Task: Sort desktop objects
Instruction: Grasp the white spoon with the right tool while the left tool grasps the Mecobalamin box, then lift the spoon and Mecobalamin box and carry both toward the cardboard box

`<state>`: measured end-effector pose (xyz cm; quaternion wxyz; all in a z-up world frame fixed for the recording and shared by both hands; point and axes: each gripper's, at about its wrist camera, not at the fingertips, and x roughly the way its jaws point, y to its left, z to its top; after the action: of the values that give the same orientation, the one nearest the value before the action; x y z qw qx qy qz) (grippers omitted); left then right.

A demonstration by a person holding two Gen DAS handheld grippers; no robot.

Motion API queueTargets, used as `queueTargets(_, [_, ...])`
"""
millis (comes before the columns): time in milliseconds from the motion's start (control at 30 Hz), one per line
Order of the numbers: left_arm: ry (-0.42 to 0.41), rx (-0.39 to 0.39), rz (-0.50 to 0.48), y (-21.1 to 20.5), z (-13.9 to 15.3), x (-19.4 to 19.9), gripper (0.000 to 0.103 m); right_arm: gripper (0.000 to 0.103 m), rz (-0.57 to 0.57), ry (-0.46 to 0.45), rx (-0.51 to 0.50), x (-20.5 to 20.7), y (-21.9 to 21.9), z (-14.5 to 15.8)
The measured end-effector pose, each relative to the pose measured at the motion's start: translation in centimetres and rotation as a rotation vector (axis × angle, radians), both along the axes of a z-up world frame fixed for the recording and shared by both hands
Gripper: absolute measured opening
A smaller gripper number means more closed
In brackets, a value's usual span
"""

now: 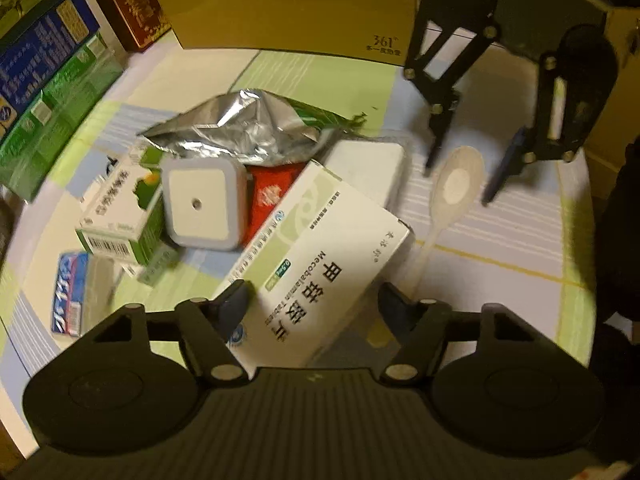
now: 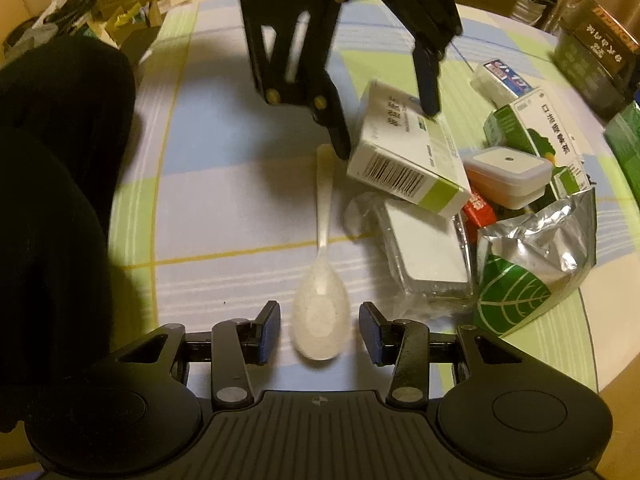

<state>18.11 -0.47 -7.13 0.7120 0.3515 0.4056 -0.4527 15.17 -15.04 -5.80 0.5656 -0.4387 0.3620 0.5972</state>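
A white medicine box [image 1: 320,248] lies tilted on a pile of items, its lower end between the wide-apart fingers of my left gripper [image 1: 312,300], which is open. From the right wrist view, the left gripper [image 2: 384,124] straddles that medicine box [image 2: 404,152] from above. A white plastic spoon [image 2: 320,280] lies on the checked tablecloth [image 2: 224,152], bowl toward me. My right gripper [image 2: 320,328] is open, with the spoon's bowl between its fingertips. In the left wrist view the right gripper [image 1: 460,176] hangs over the spoon [image 1: 452,196].
The pile holds a silver foil bag [image 1: 240,128], a square night light [image 1: 200,204], a green-white box [image 1: 120,208], a red packet [image 1: 272,196] and a clear plastic case [image 2: 428,248]. A cardboard box [image 1: 288,4] stands behind. Stacked boxes [image 1: 48,92] line the left. A dark sleeve [image 2: 52,200].
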Motion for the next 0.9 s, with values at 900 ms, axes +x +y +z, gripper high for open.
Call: queueTargets(900, [0.101, 0.042, 0.123, 0.0, -0.5, -1.2, 0.077, 0.030, -0.233, 0.028, -0.046, -0.3, -1.7, 1.5])
